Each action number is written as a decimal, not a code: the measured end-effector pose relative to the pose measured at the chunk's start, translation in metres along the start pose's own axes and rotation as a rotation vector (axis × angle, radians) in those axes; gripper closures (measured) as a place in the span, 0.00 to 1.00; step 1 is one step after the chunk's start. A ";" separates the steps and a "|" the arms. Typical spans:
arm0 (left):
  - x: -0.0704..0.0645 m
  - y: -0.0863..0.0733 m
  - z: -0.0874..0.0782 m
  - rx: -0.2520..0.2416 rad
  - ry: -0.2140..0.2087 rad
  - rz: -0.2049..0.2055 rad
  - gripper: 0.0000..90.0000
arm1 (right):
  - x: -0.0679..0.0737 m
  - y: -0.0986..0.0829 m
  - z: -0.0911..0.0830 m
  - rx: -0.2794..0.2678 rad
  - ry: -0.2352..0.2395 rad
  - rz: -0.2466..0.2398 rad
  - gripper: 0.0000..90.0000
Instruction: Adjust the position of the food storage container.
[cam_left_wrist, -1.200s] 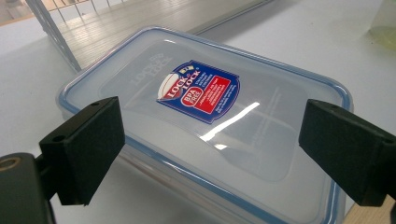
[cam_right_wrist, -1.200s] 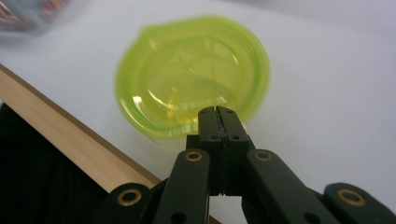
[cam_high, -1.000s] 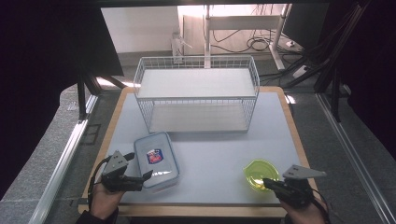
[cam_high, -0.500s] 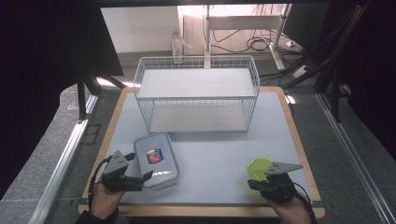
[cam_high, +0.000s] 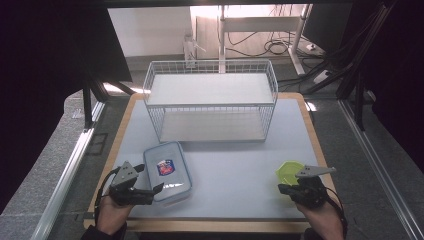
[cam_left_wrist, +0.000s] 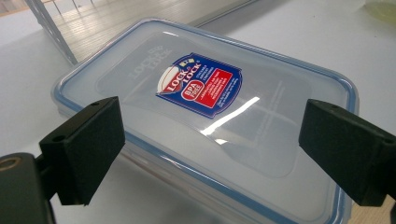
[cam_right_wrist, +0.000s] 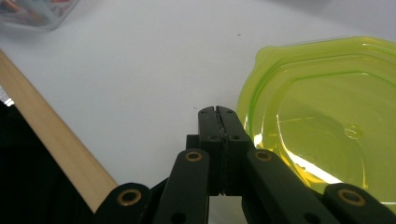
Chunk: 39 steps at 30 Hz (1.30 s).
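Note:
A clear rectangular food box with a blue-rimmed lid and a red and blue label lies flat at the table's front left. My left gripper stands open at its near edge, one jaw on each side of the box without touching it. At the front right rests a small yellow-green translucent container. My right gripper is shut with nothing between its jaws, its tip just beside the green container's rim.
A white wire rack with a shelf stands across the back middle of the grey table top. The wooden front edge runs close under my right gripper. Dark frame posts stand beyond both table sides.
My right gripper swung left against the green container, then drew back slightly; the container now sits a little farther from the front edge. The left gripper and clear box have not moved.

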<state>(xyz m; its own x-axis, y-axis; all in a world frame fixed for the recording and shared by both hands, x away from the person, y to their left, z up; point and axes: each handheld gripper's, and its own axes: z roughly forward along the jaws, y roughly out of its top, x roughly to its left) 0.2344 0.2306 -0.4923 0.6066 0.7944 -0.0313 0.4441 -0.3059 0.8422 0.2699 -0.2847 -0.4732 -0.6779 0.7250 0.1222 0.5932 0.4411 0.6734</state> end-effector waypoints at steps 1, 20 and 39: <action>0.000 0.000 0.000 0.001 0.000 -0.002 0.08 | 0.000 0.000 0.000 0.000 0.000 0.000 1.00; 0.031 -0.031 -0.008 0.198 -0.080 -0.004 0.90 | 0.030 0.065 0.013 -0.092 0.062 -0.120 0.99; -0.014 -0.007 0.039 0.217 -0.304 0.104 0.95 | 0.049 0.061 0.049 -0.132 0.087 -0.083 1.00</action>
<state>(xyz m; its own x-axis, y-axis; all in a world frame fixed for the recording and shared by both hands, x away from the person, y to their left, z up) 0.2492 0.2010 -0.5185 0.8088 0.5719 -0.1372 0.4795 -0.5061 0.7169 0.2935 -0.1963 -0.4616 -0.7607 0.6378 0.1206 0.4751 0.4205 0.7730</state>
